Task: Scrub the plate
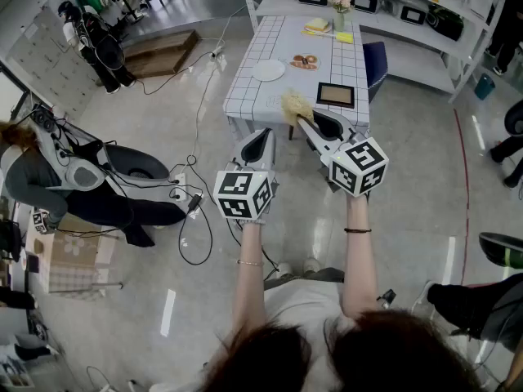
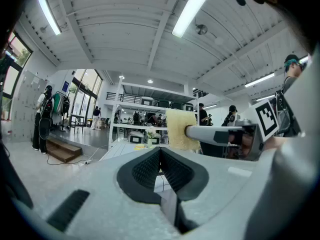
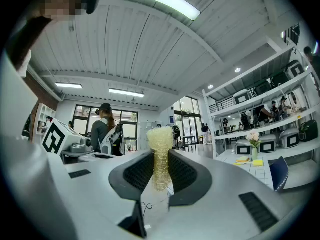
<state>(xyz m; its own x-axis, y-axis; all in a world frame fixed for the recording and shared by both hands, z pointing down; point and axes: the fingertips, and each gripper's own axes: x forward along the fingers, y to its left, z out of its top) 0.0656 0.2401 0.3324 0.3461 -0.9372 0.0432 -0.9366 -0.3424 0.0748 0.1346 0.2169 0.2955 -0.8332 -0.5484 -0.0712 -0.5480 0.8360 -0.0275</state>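
Both grippers up in the air in front of me, over the floor, short of the table.

Left gripper (image 1: 259, 143): jaws pressed together, nothing between them; the left gripper view confirms it (image 2: 161, 153).

Right gripper (image 1: 309, 122): just beside the left and slightly ahead of it, clamped on a yellow scrub pad (image 1: 295, 104). In the right gripper view (image 3: 160, 160) the pad (image 3: 159, 140) stands upright between the jaw pads, its frizzy top sticking out above them. The left gripper view shows the same pad (image 2: 180, 129) at the tip of the right gripper's jaws.

Beyond the grippers: table (image 1: 260, 93) with a white grid-pattern top.
- dark framed panel (image 1: 336, 94) near the front edge, on the right
- plate (image 1: 268, 70), white and round, lying flat left of centre, well apart from the pad and from both grippers
- a smaller dish with food (image 1: 304, 61) just beside it on the right
- vase of flowers (image 1: 338, 0) at the far end
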